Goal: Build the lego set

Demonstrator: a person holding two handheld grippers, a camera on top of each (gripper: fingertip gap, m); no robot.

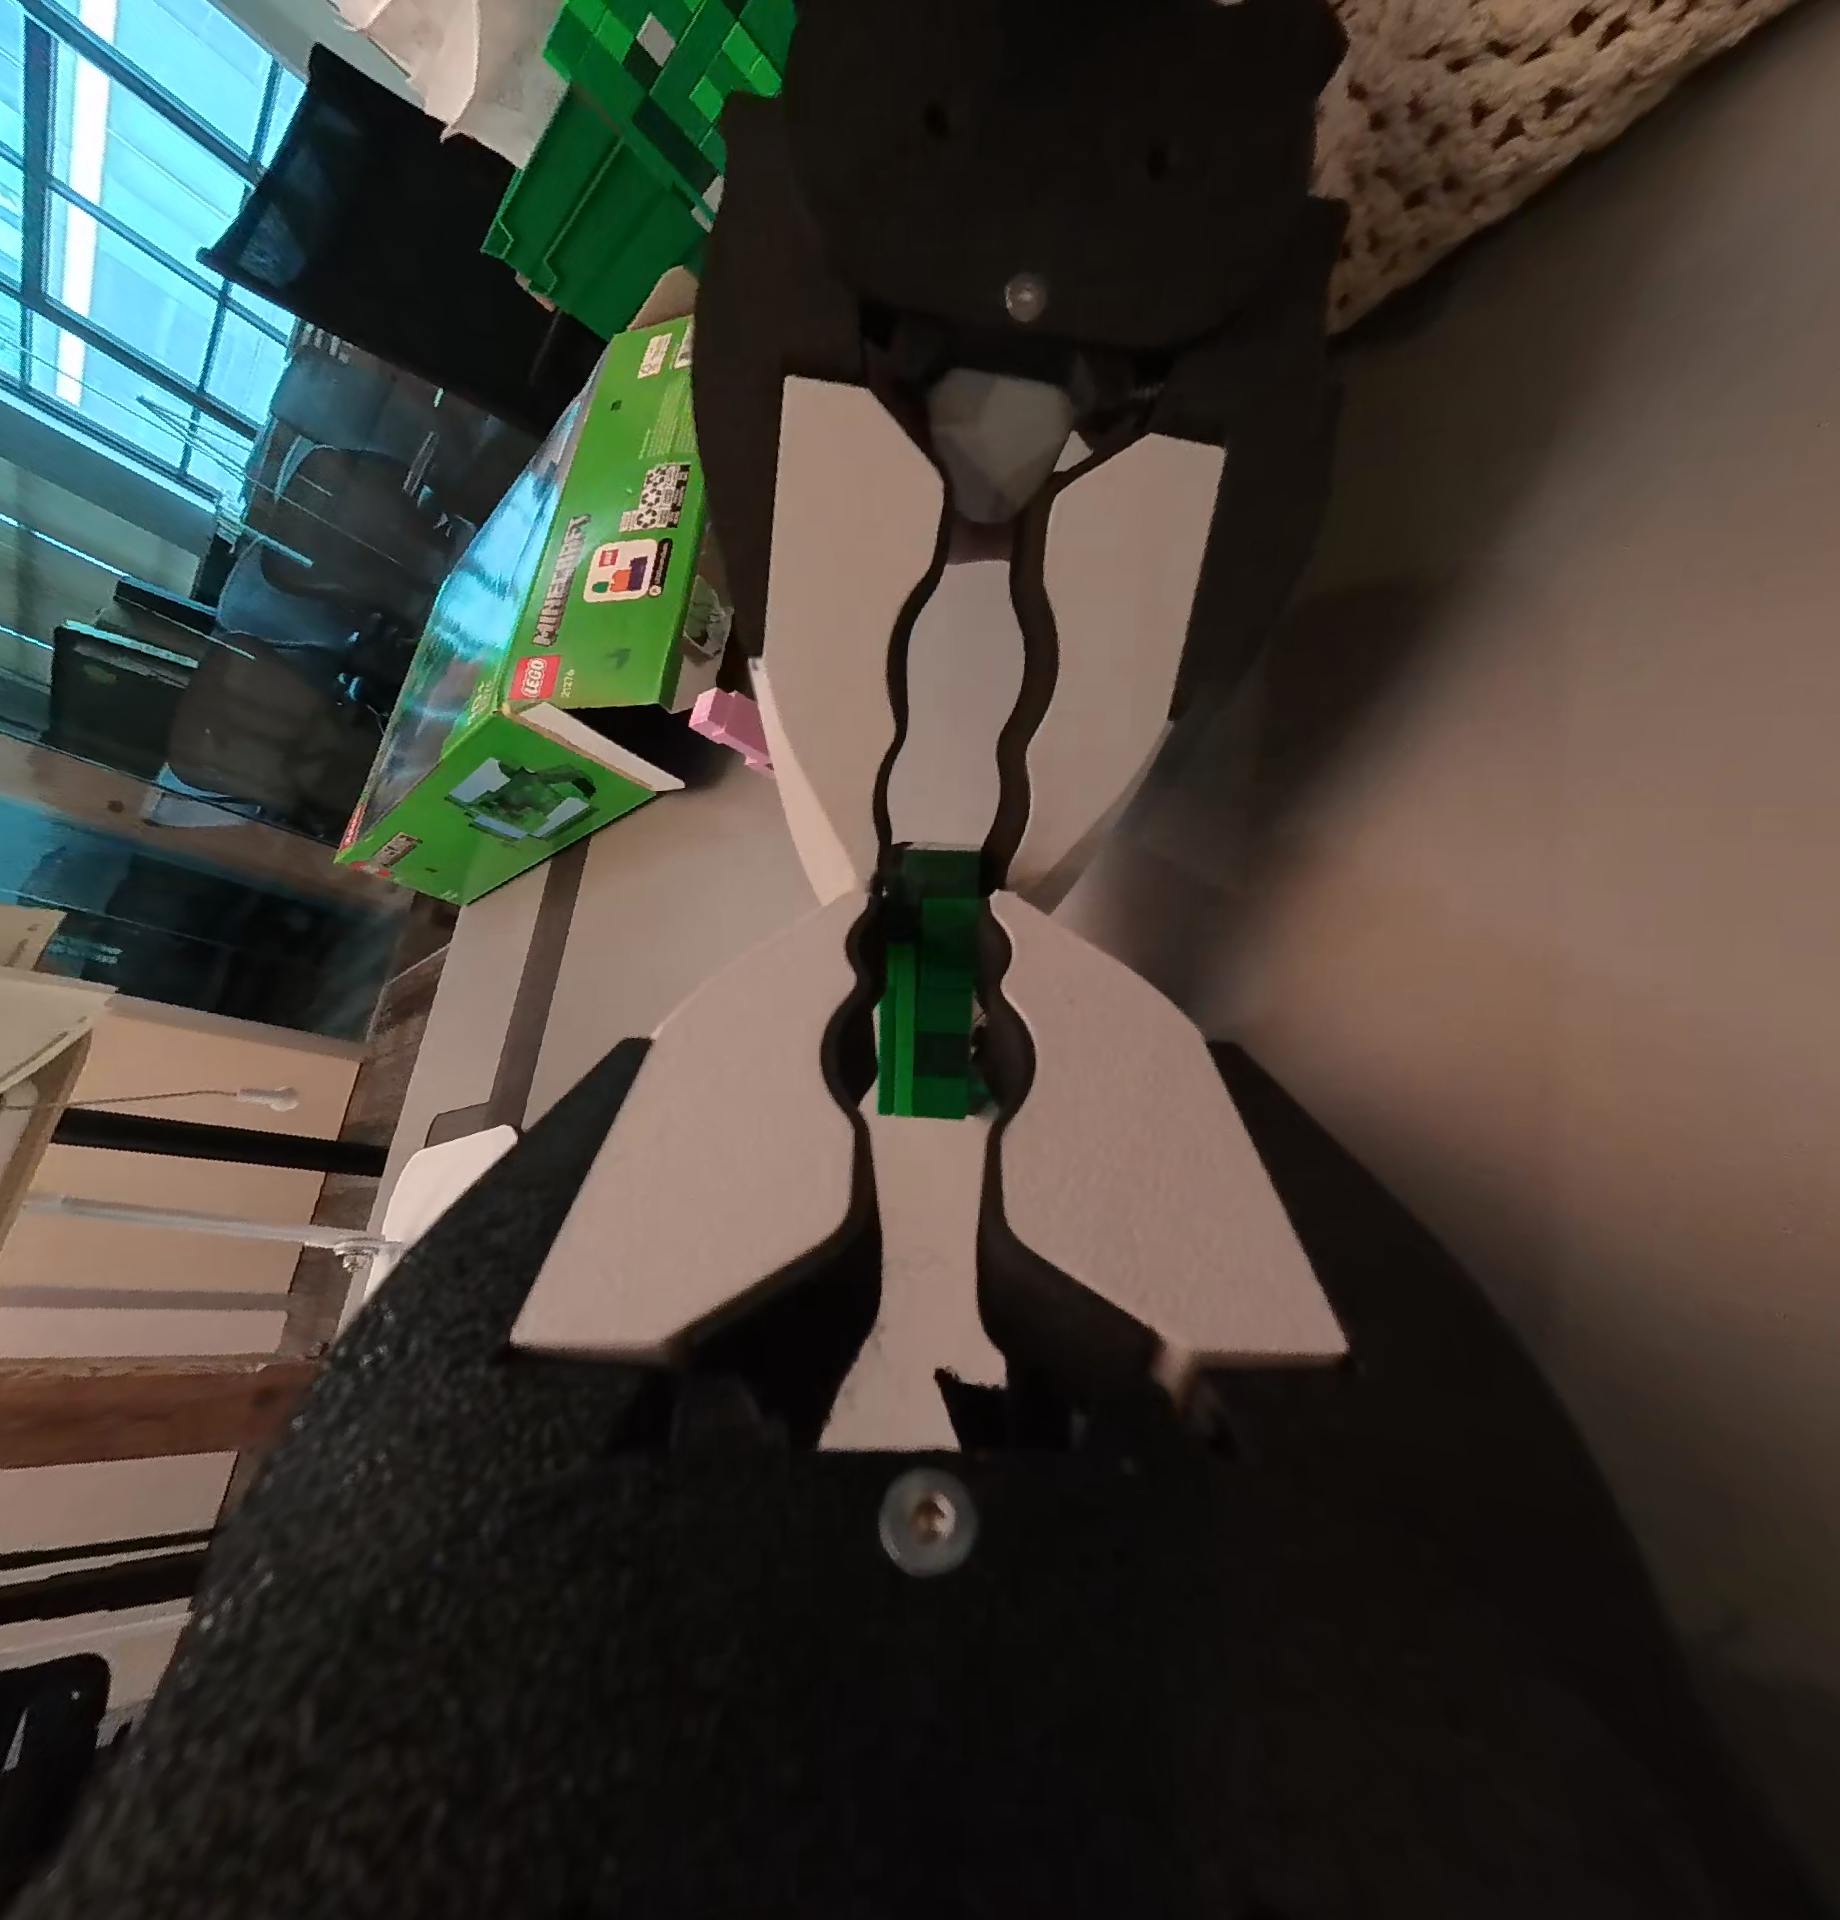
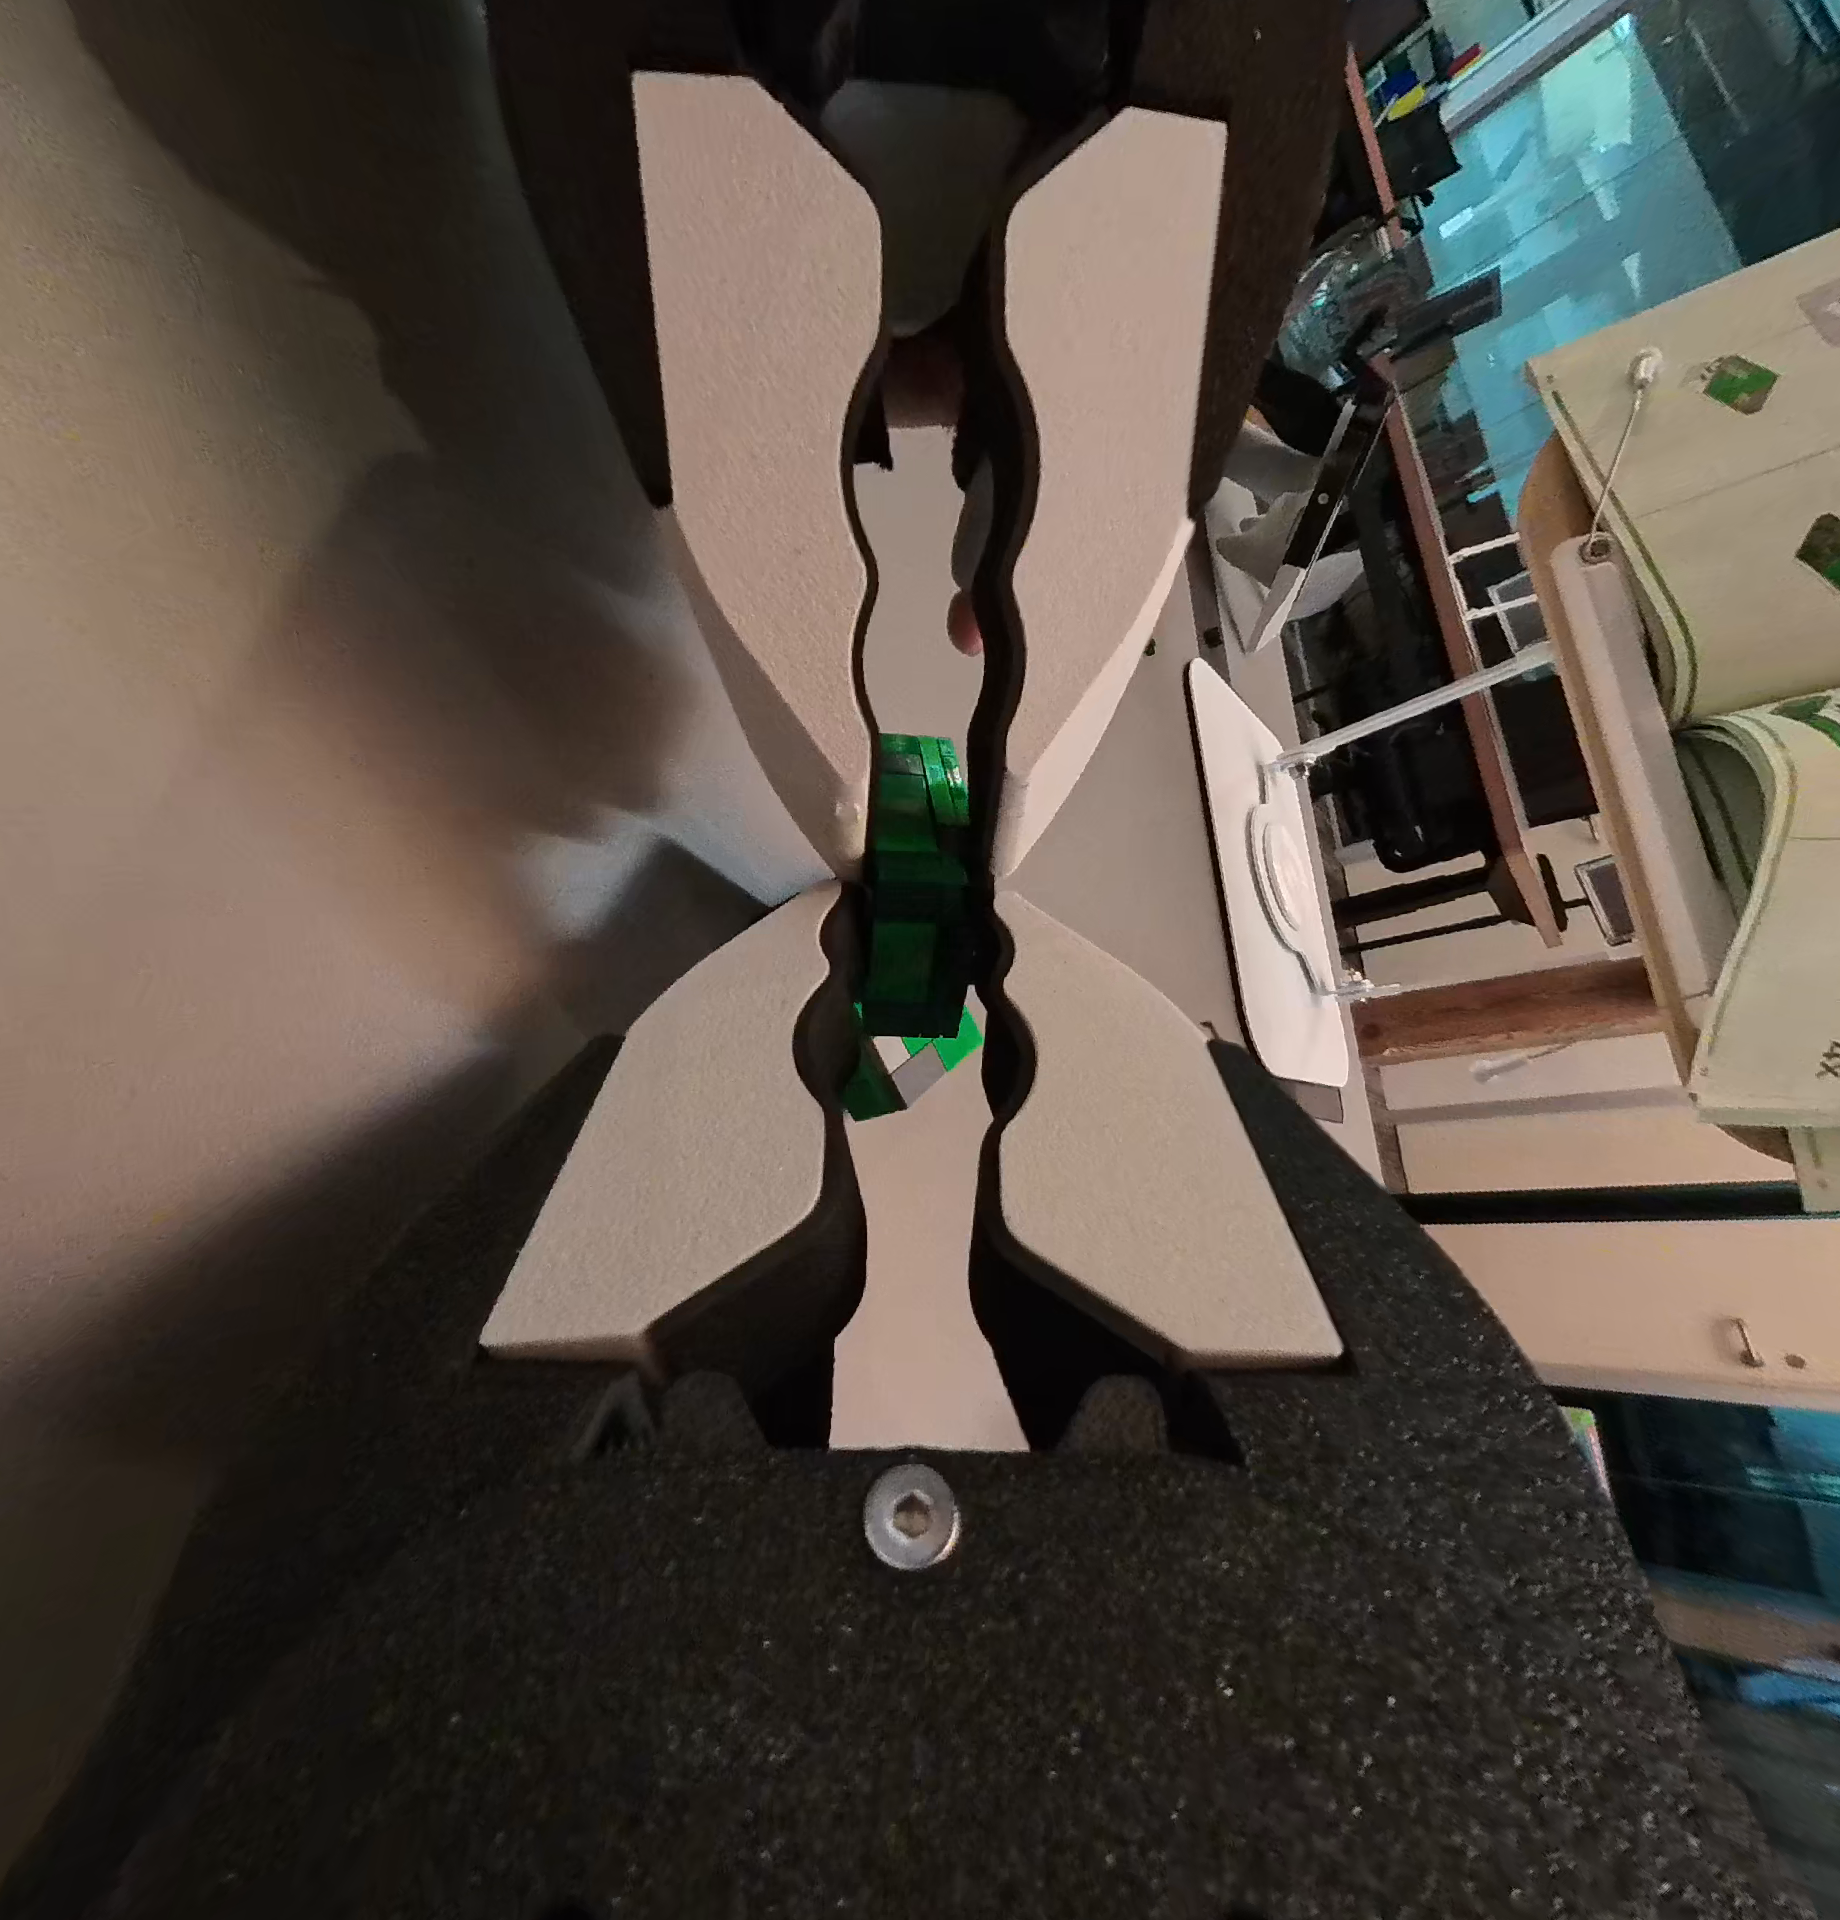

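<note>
A small green lego assembly (image 1: 926, 997) is clamped between my two grippers, which meet tip to tip above the table. My left gripper (image 1: 931, 920) comes from the bottom of the left wrist view and is shut on the assembly. My right gripper (image 1: 942, 868) comes from the top of that view, fingertips against the left one's. In the right wrist view my right gripper (image 2: 921, 904) is shut on the green assembly (image 2: 916, 925), whose lower end has a light green and grey part. The left gripper (image 2: 926, 826) faces it from above, and the studded end sits between its fingers.
A green lego box (image 1: 542, 665) lies on the grey table (image 1: 1518, 831), with a pink piece (image 1: 724, 722) beside it and a larger green build (image 1: 667, 104) behind. An open instruction booklet (image 2: 1726, 623) stands on a clear holder with a white base (image 2: 1269, 862). Only a small space, under 4 cm, lies between the two pairs of fingers. From either gripper's tips it is about 25 cm to the larger green build (image 1: 667, 104).
</note>
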